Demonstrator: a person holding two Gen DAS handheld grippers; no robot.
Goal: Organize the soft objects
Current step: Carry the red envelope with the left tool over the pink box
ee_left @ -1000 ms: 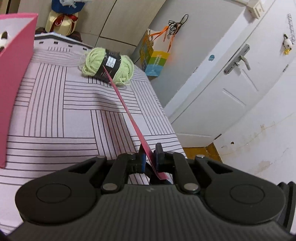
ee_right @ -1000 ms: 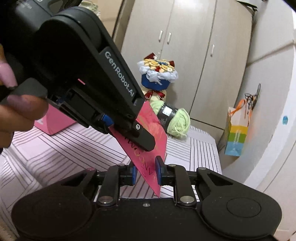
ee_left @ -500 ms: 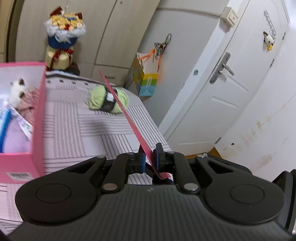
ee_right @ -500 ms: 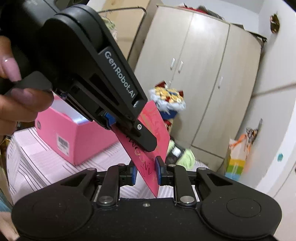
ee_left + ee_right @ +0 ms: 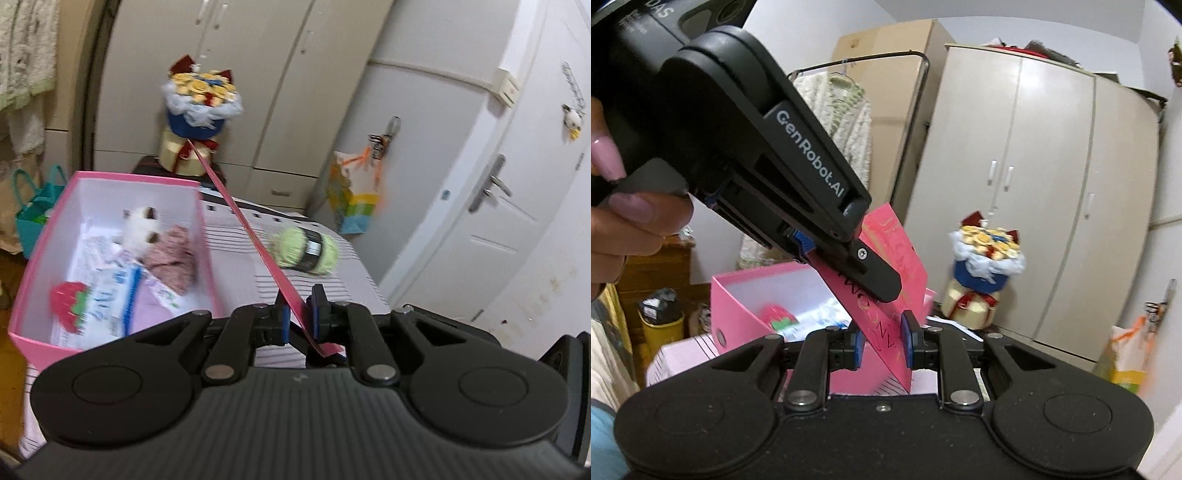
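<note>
Jaws of the left gripper (image 5: 298,314) are pinching the lower edge of a thin pink card (image 5: 240,214), which slants up and away from them, edge-on in the left wrist view. In the right wrist view the same card shows its printed face, and the right gripper (image 5: 882,341) has its jaws a little spread on either side of the card's lower corner; whether its pads press the card cannot be told. A hand (image 5: 624,218) with pink nails holds the left gripper's handle. Below and left of the card, an open pink box (image 5: 33,258) sits on the striped cover (image 5: 347,266), holding a small white plush toy (image 5: 140,229), a pinkish cloth (image 5: 173,254), a tissue pack (image 5: 107,291) and a strawberry item (image 5: 68,306). Beside the box on the cover lies a green yarn skein (image 5: 304,251), well apart from both grippers.
</note>
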